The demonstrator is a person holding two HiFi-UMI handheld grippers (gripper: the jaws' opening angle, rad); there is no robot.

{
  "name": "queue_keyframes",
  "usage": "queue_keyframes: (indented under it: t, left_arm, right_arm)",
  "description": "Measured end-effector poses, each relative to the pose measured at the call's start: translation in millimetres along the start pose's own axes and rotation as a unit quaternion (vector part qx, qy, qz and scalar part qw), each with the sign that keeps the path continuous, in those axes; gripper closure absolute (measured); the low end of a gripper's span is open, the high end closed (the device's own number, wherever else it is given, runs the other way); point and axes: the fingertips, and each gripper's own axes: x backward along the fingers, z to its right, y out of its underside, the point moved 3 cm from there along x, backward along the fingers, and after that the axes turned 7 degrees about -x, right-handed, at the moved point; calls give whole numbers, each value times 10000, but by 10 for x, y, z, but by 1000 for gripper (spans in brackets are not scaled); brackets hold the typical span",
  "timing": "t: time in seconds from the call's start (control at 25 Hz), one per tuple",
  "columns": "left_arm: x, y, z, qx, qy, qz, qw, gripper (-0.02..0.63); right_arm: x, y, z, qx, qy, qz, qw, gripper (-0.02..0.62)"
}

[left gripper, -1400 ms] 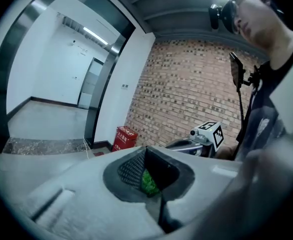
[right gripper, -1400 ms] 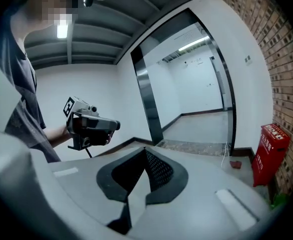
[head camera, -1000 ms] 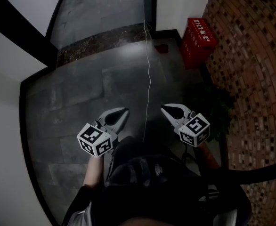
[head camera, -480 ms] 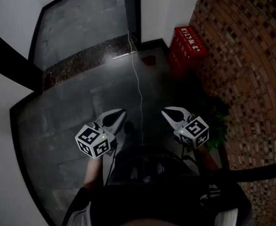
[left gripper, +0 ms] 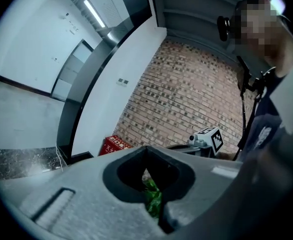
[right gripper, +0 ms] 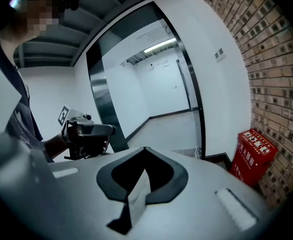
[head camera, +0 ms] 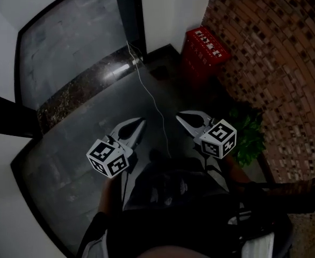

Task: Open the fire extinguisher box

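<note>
Both claws are pressed together and empty. In the left gripper view, my left gripper [left gripper: 146, 149] has its two tips meeting at a point. The only opening is the dark notch behind them, and through it I see nothing but green leaves further off. My right gripper [right gripper: 145, 149] looks the same in its own view: tips meeting, with bare pale floor showing through the notch.

The fire extinguisher box [head camera: 203, 50] is the red case standing on the floor in the far corner. Its back is against the brick wall [head camera: 276, 63] and a white wall section is just to its left. From the head view it lies ahead and to the right of the right gripper, well apart from it and further still from the left one. Neither claw touches it, and it looks closed, though the light is too dim to make out a latch.

In the right gripper view the box sits low at the right edge, off to the side of the jaws. In the left gripper view it shows beyond the tips and a little to their left, at the foot of the brick.

A leafy plant [head camera: 249, 136] stands by the brick wall between the right gripper and the box. A thin white cord [head camera: 152, 98] runs across the dark stone floor [head camera: 82, 138] between the two grippers, toward the speckled threshold [head camera: 77, 93].
</note>
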Motion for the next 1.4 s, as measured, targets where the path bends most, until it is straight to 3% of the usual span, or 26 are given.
queue_keyframes:
  t: [0.16, 0.24, 0.44, 0.72, 0.88, 1.2, 1.4]
  left_arm:
    - [-83, -108, -269, 105, 58, 140, 9998, 604]
    - [-193, -91, -309, 241, 144, 125, 9995, 604]
    - [-460, -59, -432, 280, 321, -125, 9990, 604]
    - [-1072, -237, -791, 126, -247, -409, 9988, 604]
    - [-1588, -386, -913, -121, -299, -707, 9970, 604]
    - [-2419, -665, -1144, -63, -693, -730, 9949, 604]
    - [-2708, -721, -1213, -76, -853, -861, 9926, 604]
  right_arm:
    - [-182, -212, 60, -1070, -492, 503, 9918, 595]
    - [-183, -281, 189, -1393, -485, 628, 9871, 595]
    - [-304, -395, 529, -1329, -208, 552, 9894, 595]
    - [-551, -634, 1117, -1527, -842, 567, 9830, 595]
    - [-613, -834, 1630, -1759, -1012, 487, 9780, 595]
    - [-714, -1323, 2550, -1322, -1301, 147, 9825, 595]
    - [-640, -1531, 2983, -1171, -1221, 305, 9851, 595]
